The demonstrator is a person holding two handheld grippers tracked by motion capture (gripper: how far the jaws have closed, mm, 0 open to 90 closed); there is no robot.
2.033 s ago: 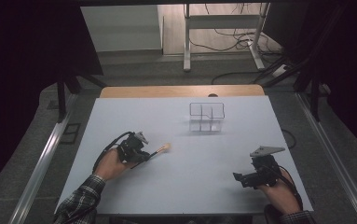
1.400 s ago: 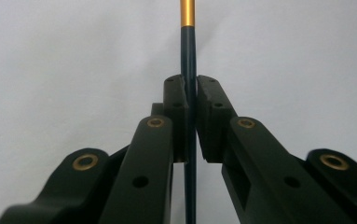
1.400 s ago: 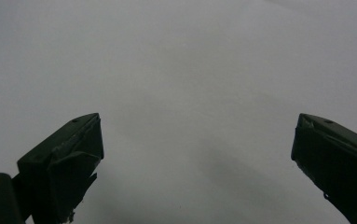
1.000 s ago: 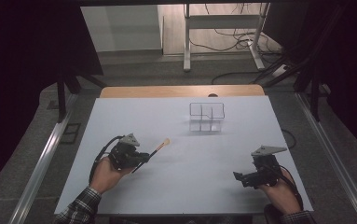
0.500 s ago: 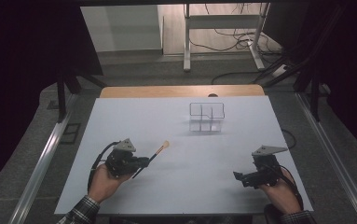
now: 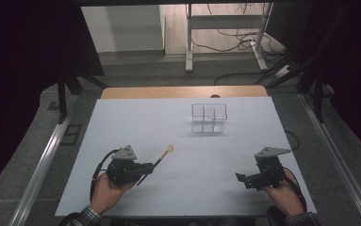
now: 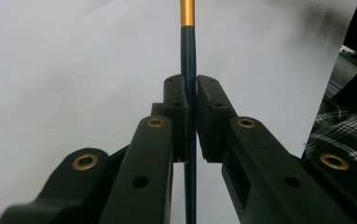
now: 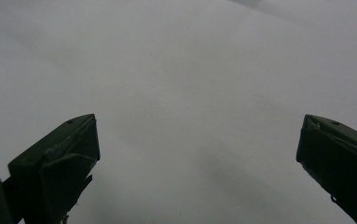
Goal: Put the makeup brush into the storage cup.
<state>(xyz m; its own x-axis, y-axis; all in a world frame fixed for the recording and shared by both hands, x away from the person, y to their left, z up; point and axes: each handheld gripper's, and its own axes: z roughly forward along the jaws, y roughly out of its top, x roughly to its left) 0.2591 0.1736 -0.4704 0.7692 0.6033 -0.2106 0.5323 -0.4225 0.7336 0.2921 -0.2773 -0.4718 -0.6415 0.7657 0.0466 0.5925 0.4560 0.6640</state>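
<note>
Flat white rect. tabletop (image 6: 135, 122) w/ wood far edge; clear wire-rimmed compartment box (image 6: 209, 117) sat on it.

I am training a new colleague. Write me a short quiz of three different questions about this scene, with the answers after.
1. True or false: the left hand-held gripper is shut on a thin brush.
2. Which way does the brush's pale tip point: A) toward the clear rack, B) toward the person, C) toward the right hand-held gripper?
3. Fill in: the jaws of the right hand-held gripper stand ____ over the white table.

Key: 1 true. 2 A. 3 open, with nothing between them.
</note>
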